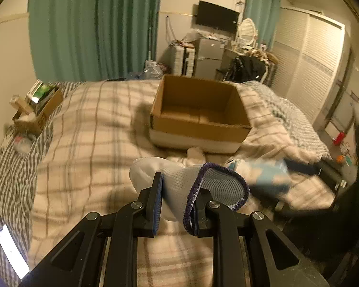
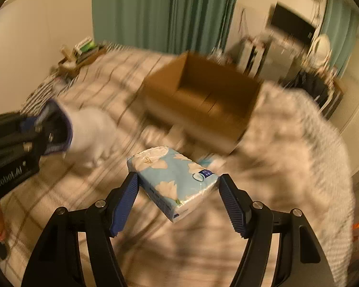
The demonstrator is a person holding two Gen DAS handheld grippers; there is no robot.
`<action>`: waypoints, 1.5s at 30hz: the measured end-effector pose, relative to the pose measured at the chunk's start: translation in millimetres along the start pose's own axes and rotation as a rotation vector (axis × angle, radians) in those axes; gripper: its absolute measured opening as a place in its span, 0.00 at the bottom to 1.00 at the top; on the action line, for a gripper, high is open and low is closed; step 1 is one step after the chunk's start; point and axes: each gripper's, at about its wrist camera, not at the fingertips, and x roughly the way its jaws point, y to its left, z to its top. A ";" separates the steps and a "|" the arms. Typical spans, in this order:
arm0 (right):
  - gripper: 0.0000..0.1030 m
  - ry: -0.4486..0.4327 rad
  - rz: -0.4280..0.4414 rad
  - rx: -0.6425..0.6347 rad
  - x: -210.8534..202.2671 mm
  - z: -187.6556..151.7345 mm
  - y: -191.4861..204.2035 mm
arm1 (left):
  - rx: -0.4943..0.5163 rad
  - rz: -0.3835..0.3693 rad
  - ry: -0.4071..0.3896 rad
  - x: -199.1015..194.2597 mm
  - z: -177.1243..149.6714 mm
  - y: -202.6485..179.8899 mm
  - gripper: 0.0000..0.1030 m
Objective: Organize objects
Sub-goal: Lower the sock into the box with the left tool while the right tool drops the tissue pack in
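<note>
My left gripper is shut on a white sock with a purple cuff and holds it above the bed; the cuff drapes over the right finger. It also shows, blurred, at the left of the right wrist view. My right gripper is shut on a light blue tissue pack with white flowers, held by its corners above the bed; the pack shows blurred in the left wrist view. An open, empty cardboard box sits on the bed ahead of both grippers, also in the right wrist view.
The checked bed cover spreads all around. More white socks lie in front of the box. A small box of items sits at the far left, a lit phone at the near left. Luggage and furniture stand beyond the bed.
</note>
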 end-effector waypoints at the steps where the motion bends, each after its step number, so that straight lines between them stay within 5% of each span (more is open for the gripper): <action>1: 0.66 -0.024 -0.016 -0.003 -10.3 7.8 -5.8 | 0.014 -0.003 -0.010 -4.3 9.1 -2.9 0.19; 9: 0.66 -0.192 -0.095 0.002 -60.4 100.5 -57.4 | 0.108 -0.052 -0.063 -9.5 81.5 -22.5 0.19; 16: 0.66 -0.212 -0.093 0.050 -29.7 163.7 -94.3 | 0.107 -0.059 -0.057 36.2 140.2 -20.0 0.19; 23: 0.66 -0.133 -0.055 0.080 52.9 181.6 -114.1 | 0.118 -0.057 0.014 117.7 166.0 -13.6 0.19; 31: 0.68 -0.090 0.025 0.133 116.5 163.5 -133.2 | 0.138 -0.074 0.071 180.5 150.6 -14.9 0.22; 33: 0.82 -0.115 0.065 0.172 118.3 158.2 -141.9 | 0.131 -0.090 0.078 184.5 145.2 -14.6 0.31; 36: 0.87 -0.151 0.073 0.206 107.5 156.5 -146.1 | 0.117 -0.080 0.057 177.1 142.0 -14.1 0.72; 39: 0.87 -0.173 0.033 0.183 82.5 162.0 -143.1 | 0.126 -0.056 0.025 155.2 143.6 -13.9 0.74; 42: 0.87 -0.204 -0.006 0.158 48.6 165.9 -140.3 | 0.123 -0.022 -0.016 123.3 146.0 -13.6 0.91; 45: 0.87 -0.226 -0.039 0.123 9.3 164.1 -130.8 | 0.116 0.011 -0.056 95.4 143.2 -14.5 0.95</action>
